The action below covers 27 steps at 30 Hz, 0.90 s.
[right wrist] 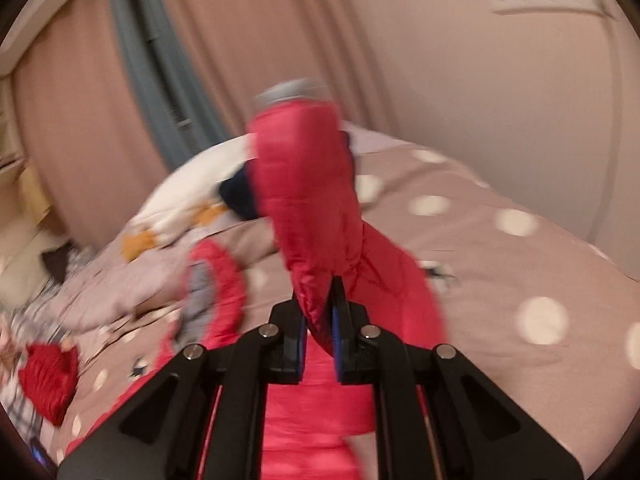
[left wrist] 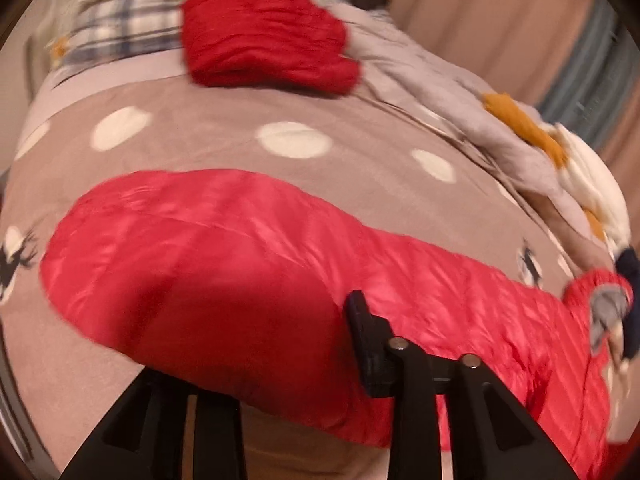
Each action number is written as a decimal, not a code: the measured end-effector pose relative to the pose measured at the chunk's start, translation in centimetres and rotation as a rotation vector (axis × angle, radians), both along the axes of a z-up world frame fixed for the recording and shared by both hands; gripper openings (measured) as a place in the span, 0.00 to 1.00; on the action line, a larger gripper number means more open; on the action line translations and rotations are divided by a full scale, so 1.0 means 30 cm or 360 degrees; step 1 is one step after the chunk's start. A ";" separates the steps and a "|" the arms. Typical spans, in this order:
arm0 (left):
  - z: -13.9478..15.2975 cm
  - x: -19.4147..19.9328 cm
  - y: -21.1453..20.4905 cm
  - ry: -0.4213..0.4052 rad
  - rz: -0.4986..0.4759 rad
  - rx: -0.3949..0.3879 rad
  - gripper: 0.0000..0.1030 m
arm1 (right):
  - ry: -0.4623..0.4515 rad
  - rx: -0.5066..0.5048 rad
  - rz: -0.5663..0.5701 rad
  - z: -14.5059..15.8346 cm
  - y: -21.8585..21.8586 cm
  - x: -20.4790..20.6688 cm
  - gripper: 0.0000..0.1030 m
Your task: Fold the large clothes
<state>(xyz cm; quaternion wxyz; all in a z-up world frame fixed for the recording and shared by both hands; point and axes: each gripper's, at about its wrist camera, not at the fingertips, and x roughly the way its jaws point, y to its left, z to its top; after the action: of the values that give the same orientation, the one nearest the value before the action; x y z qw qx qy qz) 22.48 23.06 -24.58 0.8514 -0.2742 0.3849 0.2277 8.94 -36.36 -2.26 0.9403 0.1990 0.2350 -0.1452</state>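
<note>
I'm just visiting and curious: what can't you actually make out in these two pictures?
- Left wrist view: the left fingers' tips, one hidden under the pink jacket.
- Left wrist view: the blurred dark and grey shape by the cuff.
- Right wrist view: the sleeve's far end, smeared by motion.

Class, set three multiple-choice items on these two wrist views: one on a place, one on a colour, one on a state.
1. Where does the folded dark red garment lie?
A. at the bed's far end
B. on the floor
C. between the fingers

2. What colour are the bedspread's dots?
A. blue
B. cream
C. black

3. How is the right gripper?
A. wide open
B. out of view
C. shut on the red puffer jacket's sleeve

Answers: A, beyond the spread jacket; B, pale spots on taupe; C, fabric is pinched between its fingers.
</note>
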 end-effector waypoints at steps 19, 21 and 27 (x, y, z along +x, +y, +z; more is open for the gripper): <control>-0.016 -0.026 0.064 0.0078 0.0133 0.0114 0.32 | 0.0127 0.0006 0.0491 -0.133 0.380 0.104 0.63; -0.007 -0.024 0.050 0.0080 0.0118 0.0147 0.30 | 0.0236 -0.0104 0.0293 -0.152 0.303 0.145 0.63; -0.010 -0.009 0.040 0.0112 0.0118 0.0183 0.30 | 0.0676 -0.0183 0.0186 -0.409 0.160 0.326 0.52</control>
<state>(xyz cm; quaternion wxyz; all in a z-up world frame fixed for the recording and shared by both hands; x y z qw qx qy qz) 22.21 24.27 -24.87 0.8426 -0.2307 0.3906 0.2904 18.72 -31.55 -14.52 0.8862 0.0961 0.4302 -0.1423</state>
